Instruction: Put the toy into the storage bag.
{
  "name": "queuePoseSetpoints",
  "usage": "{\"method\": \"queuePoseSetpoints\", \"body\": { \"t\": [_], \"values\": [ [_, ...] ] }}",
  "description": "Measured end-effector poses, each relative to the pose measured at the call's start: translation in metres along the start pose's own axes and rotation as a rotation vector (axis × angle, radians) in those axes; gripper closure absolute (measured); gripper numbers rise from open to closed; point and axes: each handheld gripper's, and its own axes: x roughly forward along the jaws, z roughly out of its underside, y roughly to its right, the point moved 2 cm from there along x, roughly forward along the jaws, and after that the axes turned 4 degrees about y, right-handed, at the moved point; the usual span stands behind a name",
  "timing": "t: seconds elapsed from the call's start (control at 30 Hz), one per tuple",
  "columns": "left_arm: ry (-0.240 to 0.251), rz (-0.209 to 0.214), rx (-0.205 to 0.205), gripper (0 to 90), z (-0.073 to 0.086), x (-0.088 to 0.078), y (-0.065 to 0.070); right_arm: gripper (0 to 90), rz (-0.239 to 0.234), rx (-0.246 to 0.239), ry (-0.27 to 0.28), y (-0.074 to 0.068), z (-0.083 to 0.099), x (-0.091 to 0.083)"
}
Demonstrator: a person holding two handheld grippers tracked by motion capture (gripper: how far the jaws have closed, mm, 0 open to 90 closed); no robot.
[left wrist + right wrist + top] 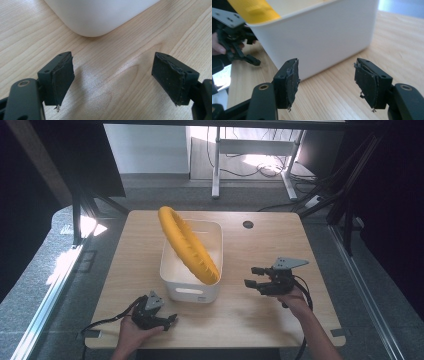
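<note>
Ring [187, 245], yellow, ribbed, likely light and slightly pliant: leans tilted in white bin [172, 282] mid-table, upper arc jutting above the rim, best pinched there; left gripper [167, 321] and right gripper [252, 277] both released, empty.

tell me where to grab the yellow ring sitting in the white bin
Grip the yellow ring at its raised upper arc, which sticks up past the far-left rim of the white bin. It leans tilted with its low end on the near-right rim, so the top is free. Come from above with the left gripper, open fingers straddling the band.
</note>
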Motion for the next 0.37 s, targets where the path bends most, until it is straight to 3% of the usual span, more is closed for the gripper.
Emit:
{"method": "queuePoseSetpoints", "body": {
  "t": [0.17, 0.37],
  "values": [
    [-0.002, -0.001, 0.004, 18.3, 0.0002, 0.0003, 0.0, 36.0, 0.012, 0.008, 0.012, 0.0012, 0.0021, -0.0002],
    [0.004, -0.003, 0.003, 18.3, 0.0, -0.0001, -0.0004, 34.3, 0.02, -0.001, -0.02, -0.0003, 0.0099, 0.0022]
  ]
}}
